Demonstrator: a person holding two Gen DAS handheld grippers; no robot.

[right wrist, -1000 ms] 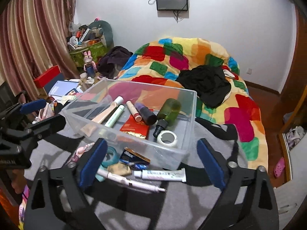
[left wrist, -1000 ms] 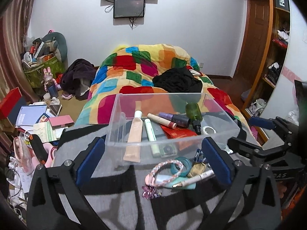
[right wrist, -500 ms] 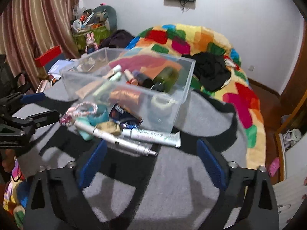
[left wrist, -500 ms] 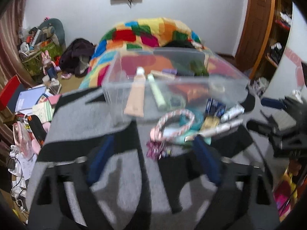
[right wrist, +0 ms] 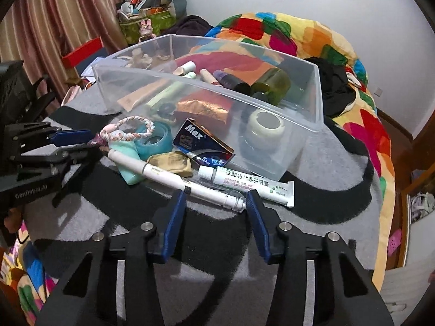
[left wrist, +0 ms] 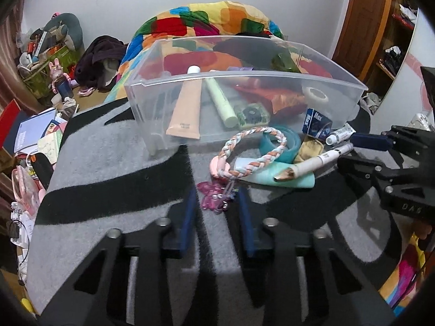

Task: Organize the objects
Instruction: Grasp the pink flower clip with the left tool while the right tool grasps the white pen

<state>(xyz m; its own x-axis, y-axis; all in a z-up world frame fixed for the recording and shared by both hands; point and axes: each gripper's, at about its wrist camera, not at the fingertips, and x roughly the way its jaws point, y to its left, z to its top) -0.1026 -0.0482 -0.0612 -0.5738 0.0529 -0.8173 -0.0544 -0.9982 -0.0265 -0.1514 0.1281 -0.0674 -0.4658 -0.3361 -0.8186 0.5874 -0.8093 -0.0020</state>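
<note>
A clear plastic bin (left wrist: 190, 81) (right wrist: 312, 87) holds tubes, a green bottle and a tape roll. Loose items lie in front of it on the grey and black cloth. My left gripper (left wrist: 216, 193) is partly closed, its fingers on either side of a pink charm (left wrist: 213, 194) hanging from a braided ring (left wrist: 255, 146). My right gripper (right wrist: 216, 199) is partly closed around the end of a white pen (right wrist: 174, 179), beside a white ointment tube (right wrist: 252, 184). A blue Max box (right wrist: 201, 144), a teal tape ring (right wrist: 153, 138) and a mint tube (right wrist: 129, 152) lie close by.
A bed with a patchwork quilt (right wrist: 299, 35) lies behind the bin. Books and clutter (left wrist: 35, 133) cover the floor at left. A wooden door (left wrist: 364, 19) and shelves stand at right. Each gripper shows in the other's view, the right (left wrist: 380, 157) and the left (right wrist: 54, 146).
Both grippers have lowered toward the loose items and narrowed from wide open. The left now flanks the pink charm, the right the pen's end.
</note>
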